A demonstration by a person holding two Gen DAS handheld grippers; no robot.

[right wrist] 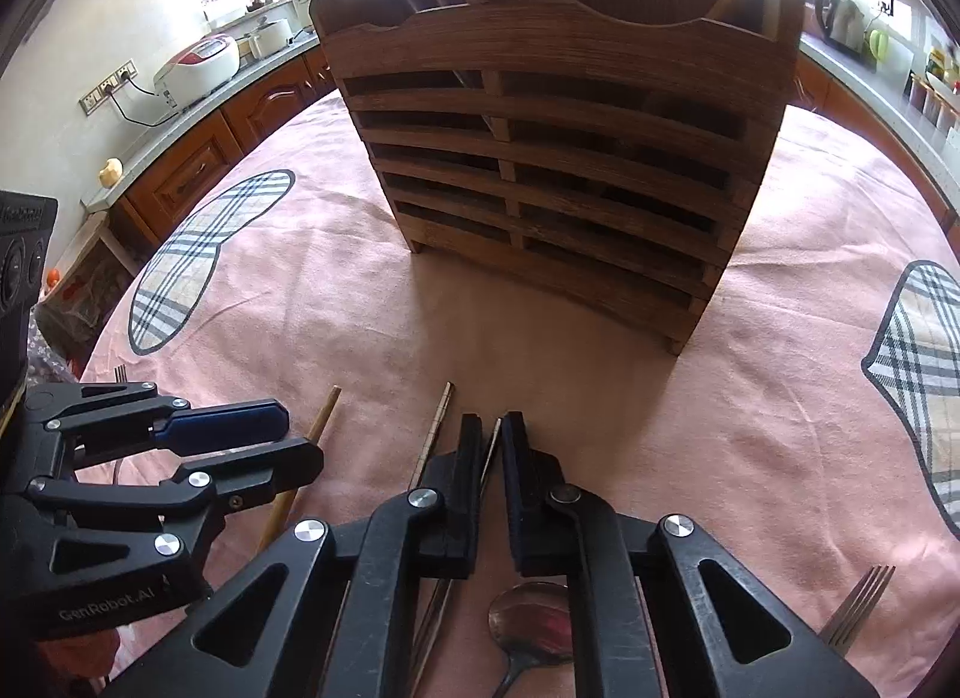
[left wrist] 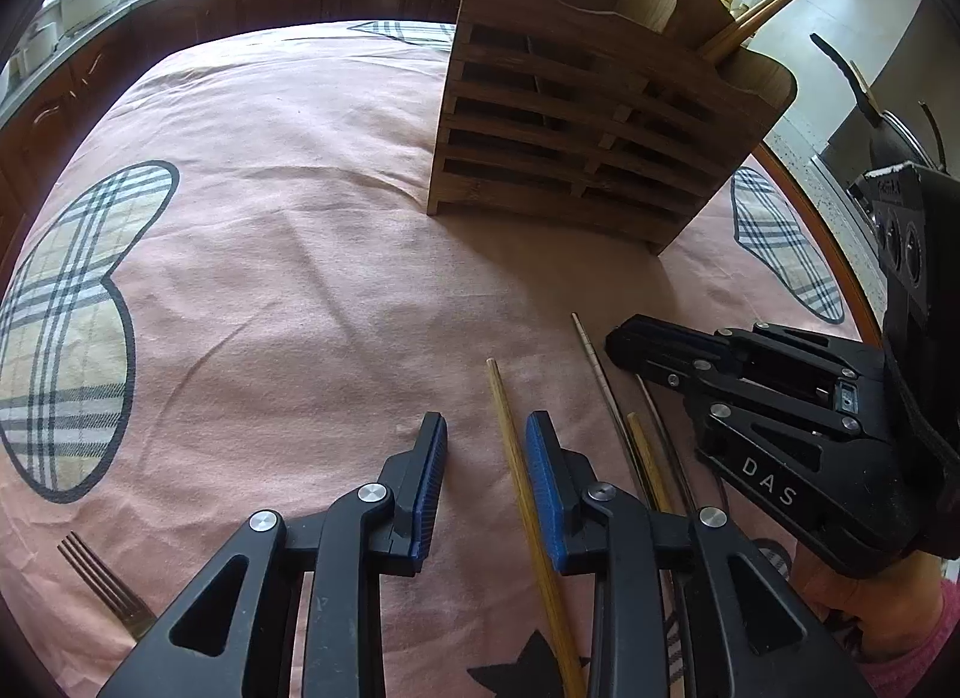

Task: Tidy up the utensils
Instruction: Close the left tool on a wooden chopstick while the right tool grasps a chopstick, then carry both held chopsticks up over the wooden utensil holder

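A: Beyond both claws, on pink cloth: rack, upright, well apart from the fingertips, slatted front facing this way. Sticks and a paddle already in its top.

B: Nearer claw?

A: Hard to call. Looks about level, side by side, both pitched down at the cloth. Rack sits more squarely ahead of the right one.

B: Left claw?

A: Partly spread, low over the cloth. Straddles wood stick, closer to the right-hand pad, no squeeze on it. Long axis runs along the fingers, far end toward the rack.

B: Right claw?

A: Pressed nearly together. Pinches steel stick, thin sliver showing in the slit, same lie: lengthwise, tip toward the rack. Second steel stick just beside the left-hand finger, outside the grip, flat on the cloth.

B: So next?

A: Probably lift, tip upright, carry forward and up over the rack's rim. Left needs to close first.

B: Leftovers?

A: Spoon under the right claw's frame, fork off to its right, both flat on the cloth, both untouched.
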